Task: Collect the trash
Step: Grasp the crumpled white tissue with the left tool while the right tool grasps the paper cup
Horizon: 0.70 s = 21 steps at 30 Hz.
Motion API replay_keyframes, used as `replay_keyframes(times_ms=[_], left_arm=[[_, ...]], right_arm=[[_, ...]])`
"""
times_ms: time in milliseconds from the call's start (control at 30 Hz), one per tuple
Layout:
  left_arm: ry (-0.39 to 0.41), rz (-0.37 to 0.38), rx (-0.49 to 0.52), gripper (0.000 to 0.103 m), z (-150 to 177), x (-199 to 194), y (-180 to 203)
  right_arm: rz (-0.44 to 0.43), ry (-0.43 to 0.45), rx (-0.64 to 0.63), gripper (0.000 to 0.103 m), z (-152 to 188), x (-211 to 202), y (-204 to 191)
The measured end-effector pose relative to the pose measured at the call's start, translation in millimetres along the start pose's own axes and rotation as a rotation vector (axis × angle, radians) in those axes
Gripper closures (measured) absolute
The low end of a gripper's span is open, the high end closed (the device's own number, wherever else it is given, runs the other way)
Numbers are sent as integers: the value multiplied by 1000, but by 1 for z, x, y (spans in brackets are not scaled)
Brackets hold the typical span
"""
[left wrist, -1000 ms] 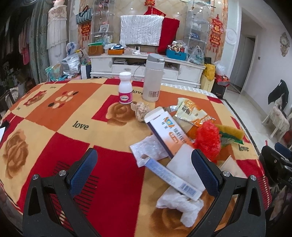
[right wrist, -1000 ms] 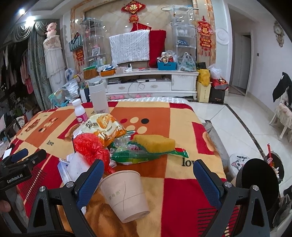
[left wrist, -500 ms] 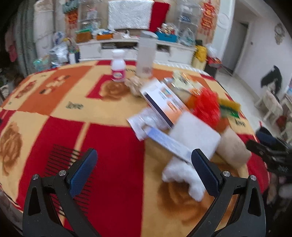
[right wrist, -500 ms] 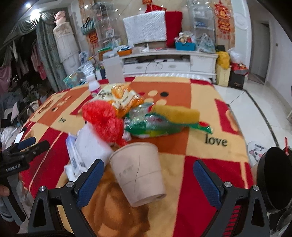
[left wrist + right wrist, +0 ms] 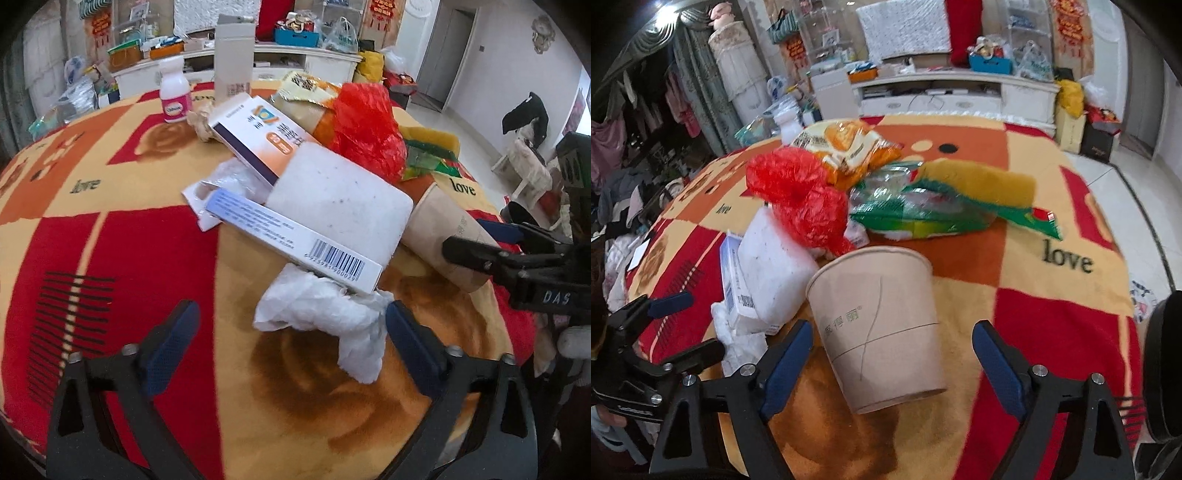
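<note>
Jaws closing – left gripper [image 5: 291, 339] round tissue [image 5: 325, 317], right gripper [image 5: 892, 354] round paper cup [image 5: 879, 325].

White cluttered cabinet [image 5: 956, 88], pale tiled floor [image 5: 1126, 192], curtains [image 5: 694, 77].

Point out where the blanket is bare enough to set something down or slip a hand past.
Free: the red and yellow blanket left of the crumpled tissue, and the stretch right of the paper cup by the "love" lettering. Crowded: the middle, where boxes, foam block, red bag and wrappers overlap.
</note>
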<state>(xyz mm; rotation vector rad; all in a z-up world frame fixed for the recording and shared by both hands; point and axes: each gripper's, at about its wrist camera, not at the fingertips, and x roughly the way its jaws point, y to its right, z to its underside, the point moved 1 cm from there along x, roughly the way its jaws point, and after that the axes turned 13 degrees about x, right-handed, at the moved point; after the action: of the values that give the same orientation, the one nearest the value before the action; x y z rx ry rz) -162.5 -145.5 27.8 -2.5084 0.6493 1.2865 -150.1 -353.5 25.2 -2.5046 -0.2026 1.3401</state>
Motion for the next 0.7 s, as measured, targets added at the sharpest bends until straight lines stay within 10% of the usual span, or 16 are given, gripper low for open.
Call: replay_keyframes(times_ms=[267, 700], left_arm=[[-30, 85, 17, 55, 1, 6, 11], [53, 248, 116, 60, -24, -40, 71]], right_arm=[[-60, -30, 14, 33, 4, 4, 4], [-19, 89, 121, 33, 3, -53, 54]])
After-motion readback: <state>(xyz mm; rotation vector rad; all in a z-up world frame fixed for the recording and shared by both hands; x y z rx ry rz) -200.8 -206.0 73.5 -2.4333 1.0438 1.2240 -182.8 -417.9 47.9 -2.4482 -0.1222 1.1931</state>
